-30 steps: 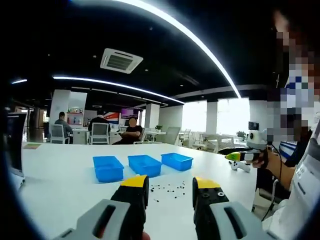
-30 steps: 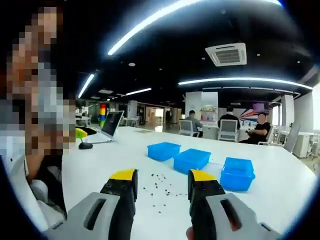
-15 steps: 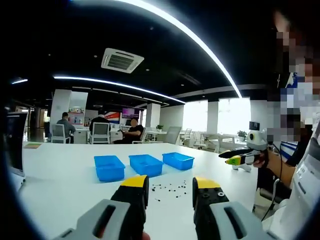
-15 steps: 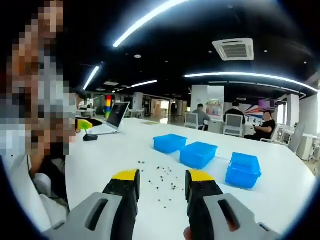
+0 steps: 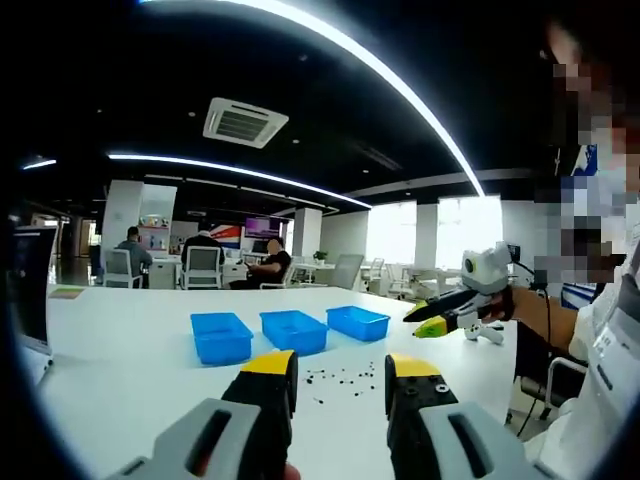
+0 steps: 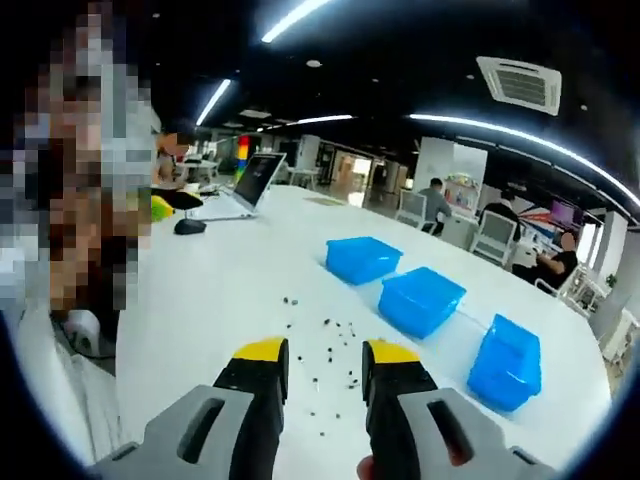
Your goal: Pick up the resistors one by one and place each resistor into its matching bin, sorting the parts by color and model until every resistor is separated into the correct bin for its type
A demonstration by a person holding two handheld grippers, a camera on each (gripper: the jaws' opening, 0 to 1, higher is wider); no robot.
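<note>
Your left gripper [image 5: 340, 368] and right gripper [image 6: 324, 354] hover jaws apart, empty, above small dark scattered resistors [image 6: 335, 352]; three blue plastic bins [image 6: 421, 299] beyond; white table [image 6: 230, 275] open toward its near edge.

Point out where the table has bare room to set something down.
Bare white table lies between the laptop and the scattered resistors. It is crowded where the three blue bins stand in a row beside the resistors.

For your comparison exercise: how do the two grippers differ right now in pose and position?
The left gripper sits level and low near the table; the right gripper tips down over the resistors. The left's jaws gape wider than the right's. Both are open, empty, yellow-tipped, facing the three blue bins.
</note>
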